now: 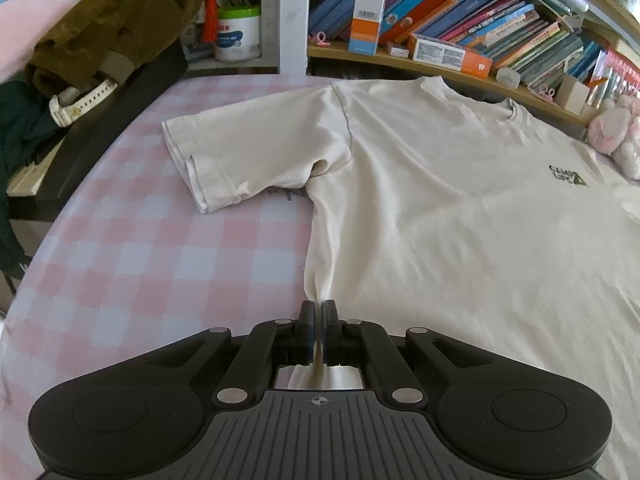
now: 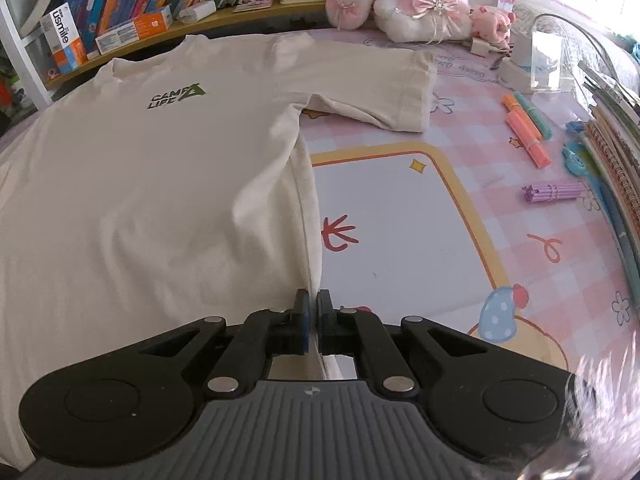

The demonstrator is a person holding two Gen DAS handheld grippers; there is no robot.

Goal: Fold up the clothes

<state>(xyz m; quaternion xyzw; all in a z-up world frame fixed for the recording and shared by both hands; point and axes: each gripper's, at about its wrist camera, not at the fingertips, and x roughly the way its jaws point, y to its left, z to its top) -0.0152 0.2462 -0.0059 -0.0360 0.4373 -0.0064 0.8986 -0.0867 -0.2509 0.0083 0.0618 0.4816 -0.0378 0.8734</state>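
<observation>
A cream T-shirt (image 1: 440, 208) with a small green chest logo lies face up and spread flat on a pink checked table cover, collar toward the bookshelf. My left gripper (image 1: 319, 305) is shut on the shirt's left side edge near the hem, with the cloth bunched into a ridge that runs into its fingers. In the right wrist view the same T-shirt (image 2: 152, 184) fills the left half, and my right gripper (image 2: 313, 295) is shut on its right side seam near the hem. Both short sleeves lie flat and spread outward.
A brown garment (image 1: 116, 24) and a white watch (image 1: 80, 102) rest on a dark ledge at left. Books (image 1: 480, 20) and boxes line the shelf behind. Plush toys (image 2: 420, 0), bundles of coloured sticks (image 2: 524, 132) and stacked notebooks (image 2: 612, 148) lie to the right on a patterned mat (image 2: 400, 220).
</observation>
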